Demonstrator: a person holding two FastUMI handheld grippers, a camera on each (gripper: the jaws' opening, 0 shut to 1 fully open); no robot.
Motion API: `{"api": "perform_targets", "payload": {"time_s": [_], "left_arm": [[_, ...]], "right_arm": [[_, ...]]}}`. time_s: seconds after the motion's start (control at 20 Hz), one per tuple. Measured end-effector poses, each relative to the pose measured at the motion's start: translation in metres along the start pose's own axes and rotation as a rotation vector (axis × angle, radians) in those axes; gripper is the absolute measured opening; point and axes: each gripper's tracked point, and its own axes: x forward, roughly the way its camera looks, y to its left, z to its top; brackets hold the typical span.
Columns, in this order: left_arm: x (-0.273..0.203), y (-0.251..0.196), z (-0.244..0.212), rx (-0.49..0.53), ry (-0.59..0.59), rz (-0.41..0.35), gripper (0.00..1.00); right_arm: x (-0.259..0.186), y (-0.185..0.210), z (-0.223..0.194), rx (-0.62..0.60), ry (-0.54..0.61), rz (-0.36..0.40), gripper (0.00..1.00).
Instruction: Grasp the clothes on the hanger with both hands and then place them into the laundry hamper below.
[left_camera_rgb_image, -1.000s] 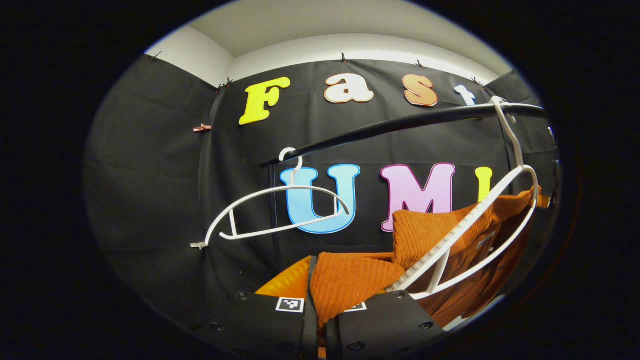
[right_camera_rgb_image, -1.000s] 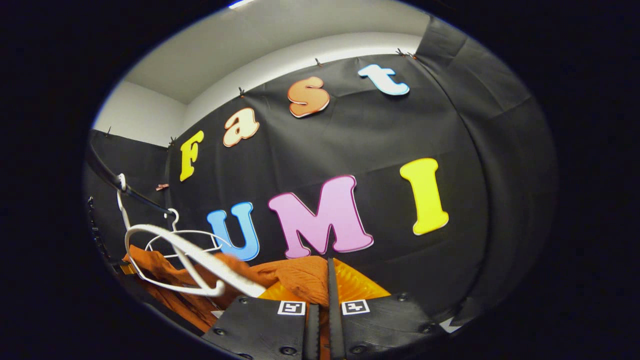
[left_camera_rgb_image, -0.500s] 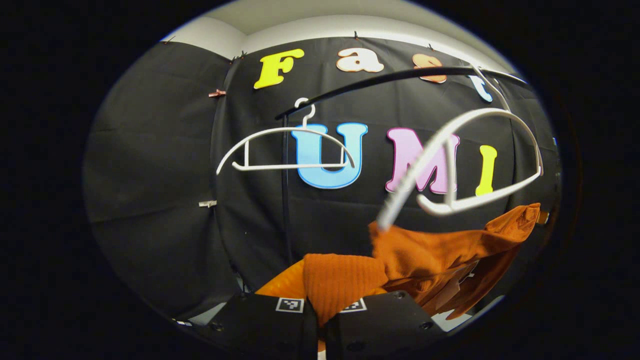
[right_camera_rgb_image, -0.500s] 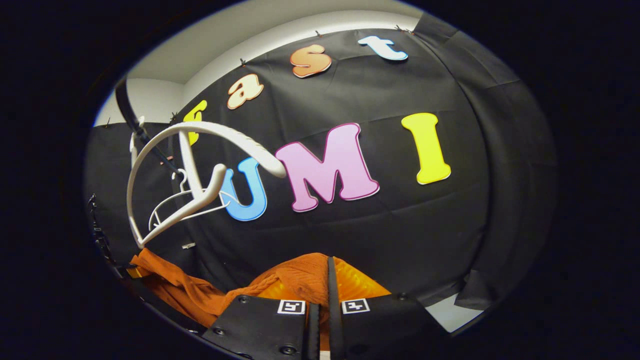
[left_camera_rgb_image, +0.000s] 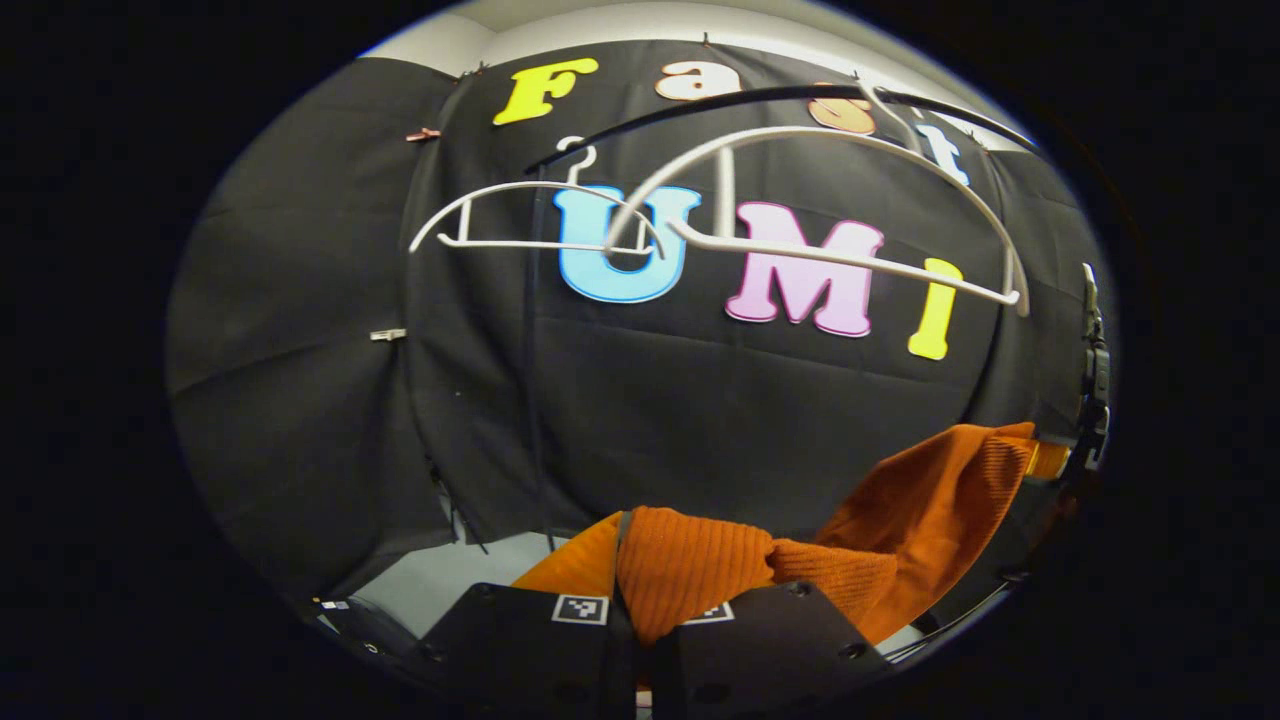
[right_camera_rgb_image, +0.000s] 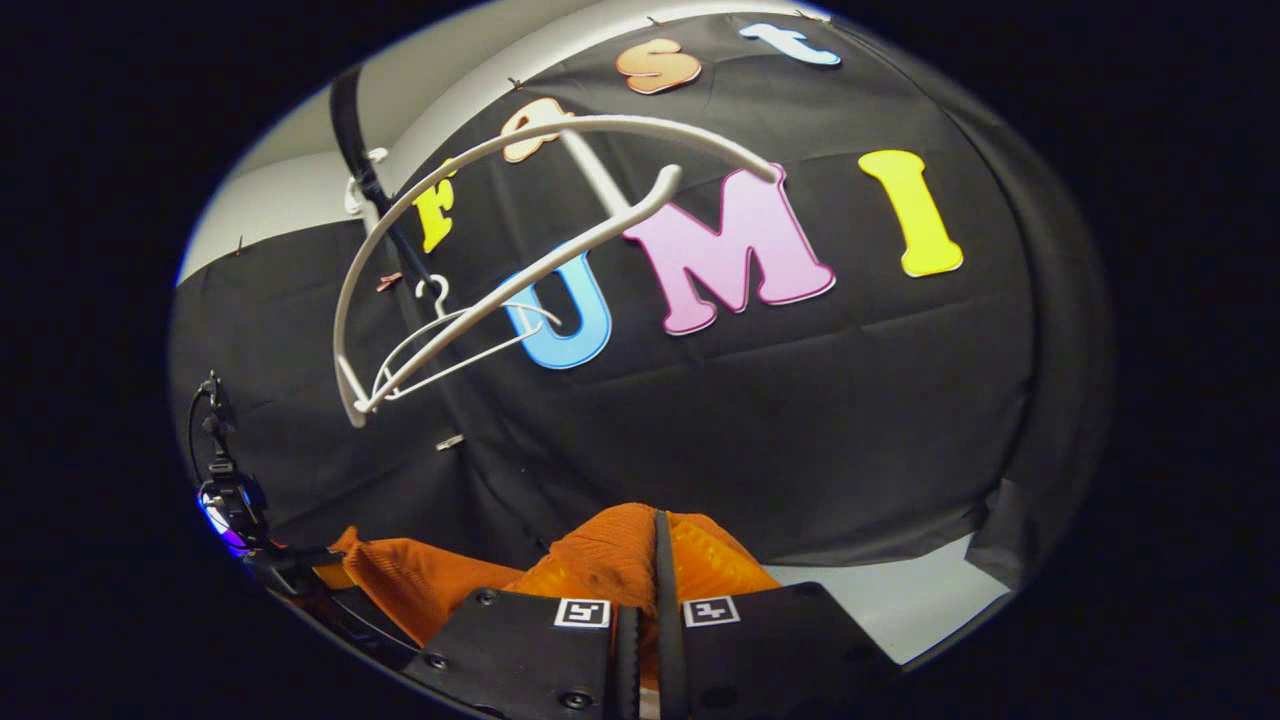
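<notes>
1. Left gripper (left_camera_rgb_image: 640, 625) is clamped on a fold of the orange knit garment (left_camera_rgb_image: 690, 565), which bunches up between its closed fingers at the bottom of the left gripper view.
2. From there the garment stretches right and upward to the other gripper (left_camera_rgb_image: 1090, 440) at the far right edge, hanging slack between the two.
3. Right gripper (right_camera_rgb_image: 645, 620) is closed on another fold of the garment (right_camera_rgb_image: 610, 555), orange cloth pressed between both fingers in the right gripper view; more cloth trails left toward the other gripper (right_camera_rgb_image: 235, 505).
4. The garment is off the hanger and hangs well below it, held between both grippers.
5. The bare white hanger (left_camera_rgb_image: 830, 190) hangs from the black rail (left_camera_rgb_image: 720, 100) above, tilted, with nothing on it.
6. A second, smaller white hanger (left_camera_rgb_image: 530, 215) hangs farther along the rail.
7. A strip of pale floor (right_camera_rgb_image: 900, 600) shows beneath the black cloth wall.
</notes>
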Motion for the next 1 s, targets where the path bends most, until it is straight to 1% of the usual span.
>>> {"api": "perform_targets", "payload": {"time_s": [0.1,0.15,0.2,0.4,0.5,0.6,0.7,0.8,0.9,0.95,1.0], "left_arm": [[0.001,-0.019,-0.001,0.003,0.003,-0.036,0.10],[0.002,-0.027,-0.002,-0.001,0.002,-0.053,0.09],[0.002,-0.034,-0.003,-0.002,0.006,-0.067,0.10],[0.009,-0.044,-0.010,0.016,0.041,-0.067,0.11],[0.013,-0.047,-0.022,0.053,0.090,-0.067,0.12],[0.017,-0.048,-0.041,0.092,0.155,-0.063,0.13],[0.020,-0.048,-0.061,0.099,0.220,-0.064,0.13],[0.024,-0.048,-0.084,0.087,0.302,-0.068,0.12],[0.028,-0.053,-0.109,0.068,0.404,-0.105,0.14],[0.022,-0.053,-0.115,0.051,0.433,-0.111,0.23],[0.021,-0.054,-0.119,0.026,0.454,-0.117,0.19]], "right_arm": [[0.000,0.019,-0.014,0.006,0.033,0.044,0.12],[-0.001,0.029,-0.020,0.011,0.048,0.066,0.17],[0.000,0.038,-0.025,0.011,0.063,0.087,0.12],[0.001,0.059,-0.058,-0.036,0.167,0.134,0.12],[0.002,0.062,-0.079,-0.080,0.233,0.141,0.12],[0.007,0.065,-0.103,-0.112,0.304,0.142,0.12],[0.008,0.063,-0.123,-0.147,0.371,0.134,0.12],[0.011,0.056,-0.147,-0.183,0.449,0.108,0.12],[0.010,0.044,-0.167,-0.225,0.525,0.072,0.12],[0.006,0.037,-0.174,-0.242,0.551,0.060,0.12],[0.005,0.033,-0.180,-0.259,0.572,0.053,0.17]]}}
